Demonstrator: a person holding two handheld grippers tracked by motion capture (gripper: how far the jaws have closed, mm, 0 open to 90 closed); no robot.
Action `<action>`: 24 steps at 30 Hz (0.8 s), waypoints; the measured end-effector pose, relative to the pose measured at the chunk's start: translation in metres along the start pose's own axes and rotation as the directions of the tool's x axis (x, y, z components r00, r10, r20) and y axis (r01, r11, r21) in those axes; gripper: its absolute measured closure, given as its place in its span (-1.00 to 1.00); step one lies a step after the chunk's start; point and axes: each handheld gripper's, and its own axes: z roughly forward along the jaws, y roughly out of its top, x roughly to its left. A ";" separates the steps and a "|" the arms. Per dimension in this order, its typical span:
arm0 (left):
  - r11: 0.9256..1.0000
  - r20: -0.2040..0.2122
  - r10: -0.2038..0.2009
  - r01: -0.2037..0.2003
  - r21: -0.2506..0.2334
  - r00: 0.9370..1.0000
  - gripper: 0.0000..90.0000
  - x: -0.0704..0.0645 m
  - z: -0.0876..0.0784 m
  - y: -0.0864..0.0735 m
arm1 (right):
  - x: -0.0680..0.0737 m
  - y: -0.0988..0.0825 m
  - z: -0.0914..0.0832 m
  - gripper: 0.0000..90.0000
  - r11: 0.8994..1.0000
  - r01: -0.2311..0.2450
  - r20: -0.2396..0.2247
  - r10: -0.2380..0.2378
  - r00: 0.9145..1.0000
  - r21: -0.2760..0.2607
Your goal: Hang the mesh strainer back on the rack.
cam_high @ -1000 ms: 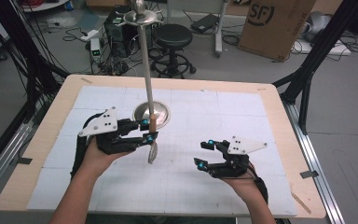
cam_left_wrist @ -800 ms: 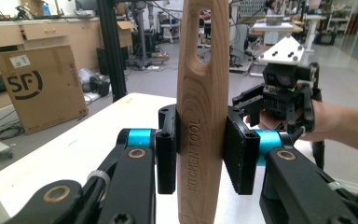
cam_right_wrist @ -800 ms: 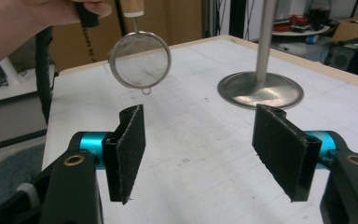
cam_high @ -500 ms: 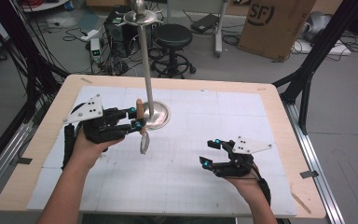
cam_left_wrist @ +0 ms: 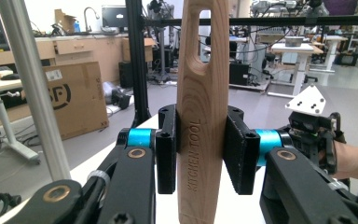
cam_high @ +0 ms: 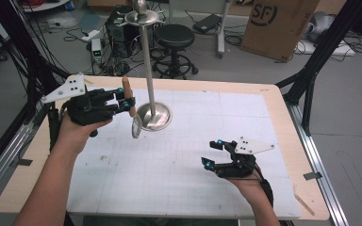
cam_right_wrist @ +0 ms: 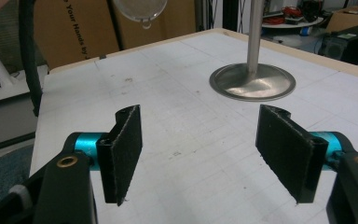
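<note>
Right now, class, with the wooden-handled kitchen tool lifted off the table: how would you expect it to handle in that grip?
The kitchen tool is probably stiff: its thick wooden handle stays straight in the left gripper. It likely sits securely, since the flat pads press its flat sides. Its round head hangs below, so it may swing if moved fast.

High view: fixed overhead camera facing forward and down on the table (cam_high: 179, 188). Gripper views: close, along each gripper's jaws; the right one shares the stand (cam_right_wrist: 251, 81) (cam_high: 153, 115) with it
</note>
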 end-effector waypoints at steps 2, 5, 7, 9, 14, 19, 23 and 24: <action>1.000 -0.010 0.010 -0.010 0.010 1.000 0.52 0.004 0.000 0.007 | 0.000 0.000 0.000 -0.32 1.000 0.000 -0.001 0.000 1.000 -0.004; 1.000 -0.008 0.012 -0.012 0.011 1.000 0.52 0.009 0.000 0.016 | -0.001 0.000 -0.001 -0.32 1.000 0.002 0.001 -0.002 1.000 -0.007; 1.000 -0.012 0.013 -0.013 0.013 1.000 0.52 0.011 0.001 0.020 | -0.001 0.001 0.001 -0.32 1.000 0.005 -0.002 -0.005 1.000 -0.005; 1.000 -0.016 0.016 -0.016 0.020 1.000 0.52 0.012 0.003 0.023 | 0.000 0.002 0.002 -0.32 1.000 0.004 -0.004 -0.004 1.000 -0.004; 0.999 -0.017 0.014 -0.014 0.031 1.000 0.52 0.016 0.007 0.025 | 0.000 0.003 0.004 -0.32 1.000 0.012 -0.009 -0.012 1.000 -0.009; 0.999 -0.038 0.006 -0.004 0.038 0.999 0.52 0.024 0.010 0.030 | 0.000 0.003 0.003 -0.32 1.000 0.006 -0.009 -0.006 1.000 -0.008; 0.999 -0.038 0.015 -0.013 0.046 0.999 0.52 0.030 0.011 0.036 | -0.001 0.003 0.004 -0.32 1.000 0.005 -0.013 -0.005 1.000 -0.004; 0.999 -0.039 0.017 -0.015 0.046 0.999 0.52 0.032 0.011 0.037 | -0.001 0.003 0.004 -0.32 1.000 0.001 -0.015 -0.001 1.000 0.000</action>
